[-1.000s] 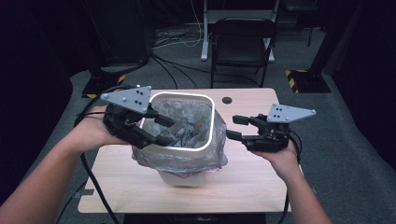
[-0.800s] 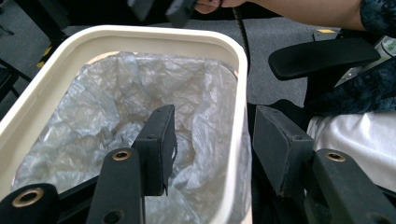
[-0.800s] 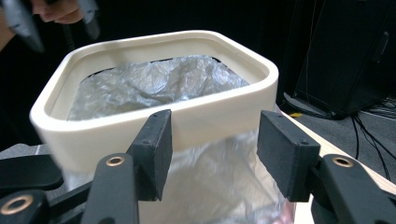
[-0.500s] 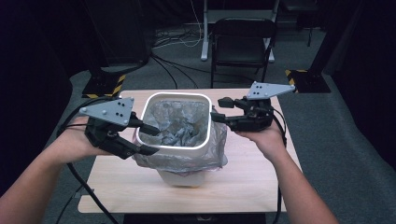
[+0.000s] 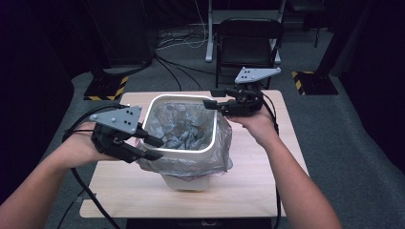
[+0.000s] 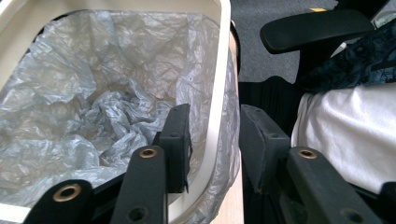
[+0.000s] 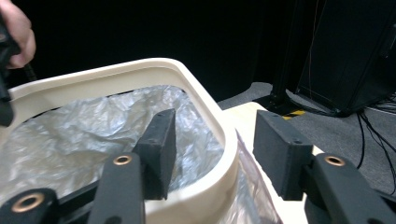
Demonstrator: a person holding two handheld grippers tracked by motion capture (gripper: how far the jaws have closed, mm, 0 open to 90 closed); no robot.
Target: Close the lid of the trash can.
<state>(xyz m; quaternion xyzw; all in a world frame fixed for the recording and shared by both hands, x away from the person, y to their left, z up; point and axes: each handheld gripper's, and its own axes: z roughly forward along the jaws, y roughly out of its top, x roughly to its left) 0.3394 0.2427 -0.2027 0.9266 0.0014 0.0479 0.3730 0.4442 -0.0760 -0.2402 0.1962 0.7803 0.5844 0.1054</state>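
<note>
- The bin is standing mid-table, its plastic liner draped over the rim.
- The left gripper is straddling the bin's near-left rim, jaws just closing, not yet clamping.
- The right gripper has shifted to the bin's far-right corner, jaws narrowing astride it, so both seem set to pinch the rim.

The left gripper points toward the right one, jaws straddling a rim, one inside, one outside; they have just been closing, pads not yet pressing. The right gripper, opposite and farther off, straddles likewise, jaws apart, also just closing. Both forearms reach forward.
</note>
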